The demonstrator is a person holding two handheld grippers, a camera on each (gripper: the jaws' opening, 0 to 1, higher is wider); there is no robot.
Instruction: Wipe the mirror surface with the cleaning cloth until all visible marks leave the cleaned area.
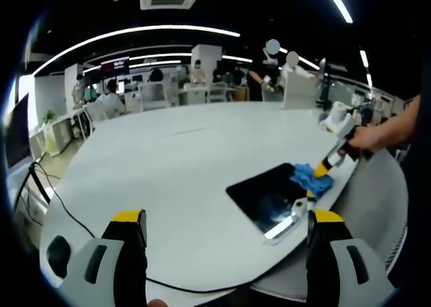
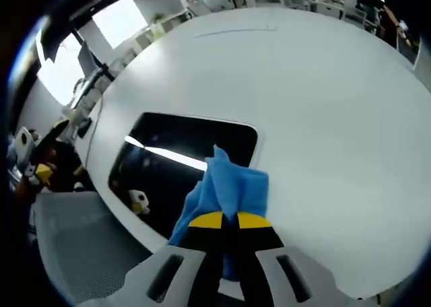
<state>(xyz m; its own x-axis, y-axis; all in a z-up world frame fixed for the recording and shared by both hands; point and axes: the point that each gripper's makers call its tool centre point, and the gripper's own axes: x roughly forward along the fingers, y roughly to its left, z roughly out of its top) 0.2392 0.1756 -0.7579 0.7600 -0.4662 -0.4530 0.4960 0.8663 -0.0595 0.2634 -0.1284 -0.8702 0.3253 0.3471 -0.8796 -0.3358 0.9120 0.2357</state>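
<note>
Left claw [image 1: 225,229] open and holding nothing above the white worktop [image 1: 175,159], dark mirror [image 1: 269,198] lying flat near its edge, right claw [image 2: 224,221] clamped on blue cleaning cloth [image 2: 232,189] pressed to mirror's corner

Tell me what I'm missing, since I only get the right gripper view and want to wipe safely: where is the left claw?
Observer: The left claw is open and holds nothing, hovering over the round white table short of the dark rectangular mirror.
Operator: Is my blue cleaning cloth on the glass?
Observer: Yes. From the left gripper view, the blue cleaning cloth held by the right claw sits at the mirror's far corner.
Operator: Is the mirror near the table edge?
Observer: Yes, it lies close to the rim on the side where a hand holds the right claw.
</note>
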